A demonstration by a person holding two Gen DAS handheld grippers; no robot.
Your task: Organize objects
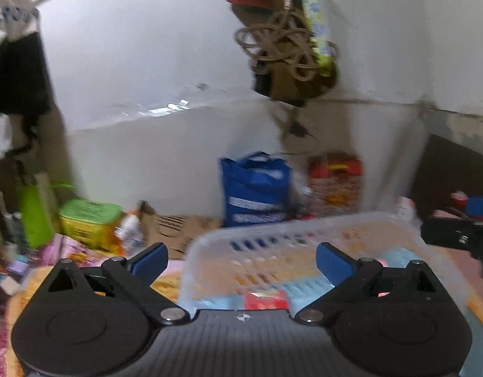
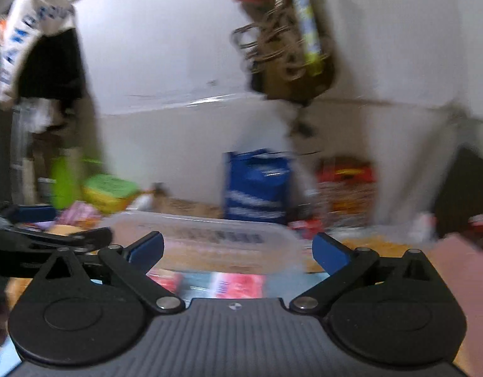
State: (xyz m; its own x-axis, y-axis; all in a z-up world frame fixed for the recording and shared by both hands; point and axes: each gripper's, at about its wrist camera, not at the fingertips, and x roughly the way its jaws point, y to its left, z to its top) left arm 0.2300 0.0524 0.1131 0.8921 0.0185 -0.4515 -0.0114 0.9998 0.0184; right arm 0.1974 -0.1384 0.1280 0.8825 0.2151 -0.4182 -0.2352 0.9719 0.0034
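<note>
A patterned bedcover (image 1: 166,286) carries a clear plastic basket (image 1: 210,245); a blue bag (image 1: 257,188) stands past its far edge.

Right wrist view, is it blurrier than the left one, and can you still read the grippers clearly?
Right wrist view: heavier motion smear, the clear basket and blue bag streaked; right gripper sharp, open. Left wrist view: milder blur, basket soft; left gripper crisp, open.
</note>
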